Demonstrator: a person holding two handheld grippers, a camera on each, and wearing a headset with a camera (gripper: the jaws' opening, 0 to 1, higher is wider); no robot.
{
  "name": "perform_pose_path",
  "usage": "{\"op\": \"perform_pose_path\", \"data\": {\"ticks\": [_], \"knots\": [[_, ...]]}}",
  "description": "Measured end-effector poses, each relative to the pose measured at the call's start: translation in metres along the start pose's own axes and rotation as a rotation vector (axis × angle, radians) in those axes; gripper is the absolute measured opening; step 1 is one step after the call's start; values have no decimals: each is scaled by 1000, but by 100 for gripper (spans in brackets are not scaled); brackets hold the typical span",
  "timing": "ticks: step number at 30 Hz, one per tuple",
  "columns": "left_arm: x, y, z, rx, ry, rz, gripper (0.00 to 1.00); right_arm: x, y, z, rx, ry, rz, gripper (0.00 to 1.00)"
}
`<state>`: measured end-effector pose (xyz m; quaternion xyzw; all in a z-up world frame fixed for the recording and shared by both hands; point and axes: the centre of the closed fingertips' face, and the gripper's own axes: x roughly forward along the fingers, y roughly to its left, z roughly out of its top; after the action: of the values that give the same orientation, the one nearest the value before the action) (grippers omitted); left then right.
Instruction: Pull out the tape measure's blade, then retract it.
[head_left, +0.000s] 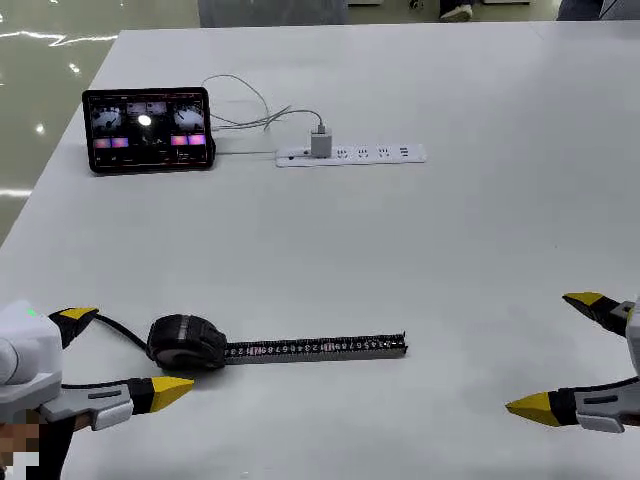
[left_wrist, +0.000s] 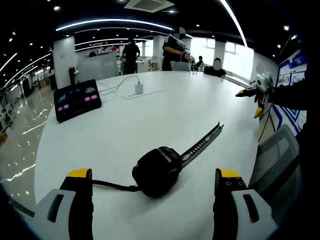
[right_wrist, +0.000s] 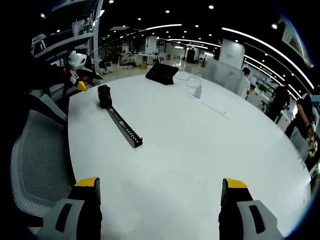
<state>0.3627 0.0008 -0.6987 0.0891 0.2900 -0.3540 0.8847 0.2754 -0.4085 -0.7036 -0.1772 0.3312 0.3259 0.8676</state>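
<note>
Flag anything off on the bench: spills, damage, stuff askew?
Nothing stands out. The tape measure lies on the white table with its blade drawn out partway, flat and straight. The left gripper and right gripper are both open, neither holding it. The tablet, power strip and cables sit tidily at the far side.

Light: bright and even, from ceiling strips (left_wrist: 120, 21)
Glare: shiny floor (head_left: 40, 60), tablet (head_left: 148, 130) screen glowing
Shadows: soft, just a faint one under the tape (head_left: 187, 343)
Distortion: gripper views super fisheyed, edges curve
Focus: pretty sharp everywhere
</note>
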Motion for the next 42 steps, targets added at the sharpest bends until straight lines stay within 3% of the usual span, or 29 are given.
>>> {"op": "perform_pose_path", "data": {"ticks": [8,19,29,42], "knots": [[8,-2,2,-26,7,22,99,8,-3,10,-50,13,31,99],[21,-9,10,-10,12,40,99,22,-2,25,-106,23,77,99],[28,-10,8,-33,25,86,99,33,0,35,-146,38,115,99],[39,-10,10,-67,12,157,99,55,10,47,-206,75,188,99]]}}
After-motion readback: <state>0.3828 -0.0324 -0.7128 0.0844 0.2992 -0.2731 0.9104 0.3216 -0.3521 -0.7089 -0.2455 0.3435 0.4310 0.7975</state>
